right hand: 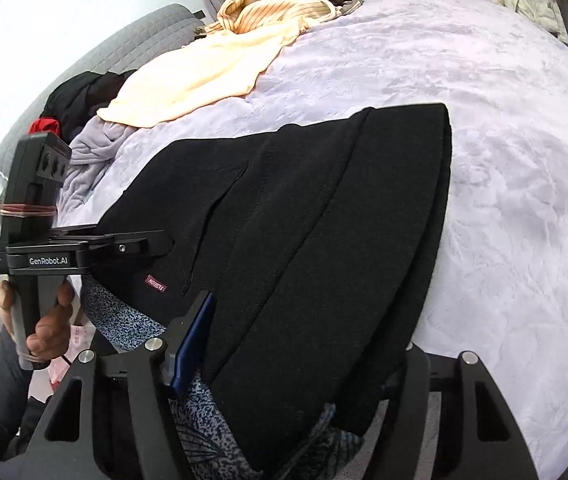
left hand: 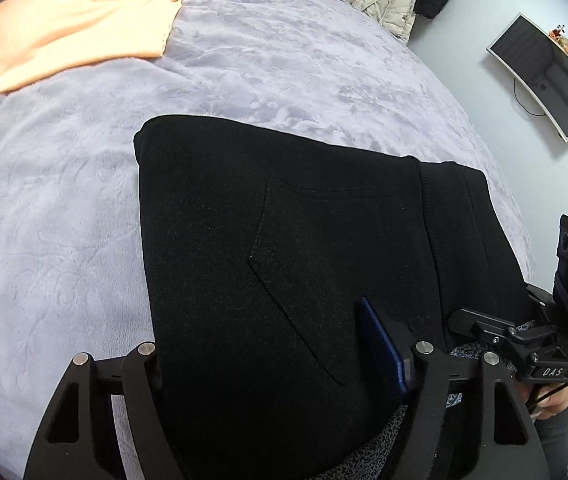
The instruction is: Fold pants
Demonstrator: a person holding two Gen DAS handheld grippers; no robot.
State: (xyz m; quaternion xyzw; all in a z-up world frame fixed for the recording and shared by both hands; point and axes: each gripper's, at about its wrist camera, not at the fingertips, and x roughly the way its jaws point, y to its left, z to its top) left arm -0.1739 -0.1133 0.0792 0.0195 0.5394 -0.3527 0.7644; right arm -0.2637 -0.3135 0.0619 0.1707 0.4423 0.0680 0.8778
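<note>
The pants [left hand: 284, 240] lie folded on the bed [left hand: 64, 200], running toward one o'clock. Thick, limp fleece (it sags): grip doubled edges. Left gripper [left hand: 280, 344] and right gripper [right hand: 292, 328] straddle the near hem, seemingly unclamped.

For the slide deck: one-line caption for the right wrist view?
Right claw straddles the near edge of folded black pants on a lavender blanket.
</note>
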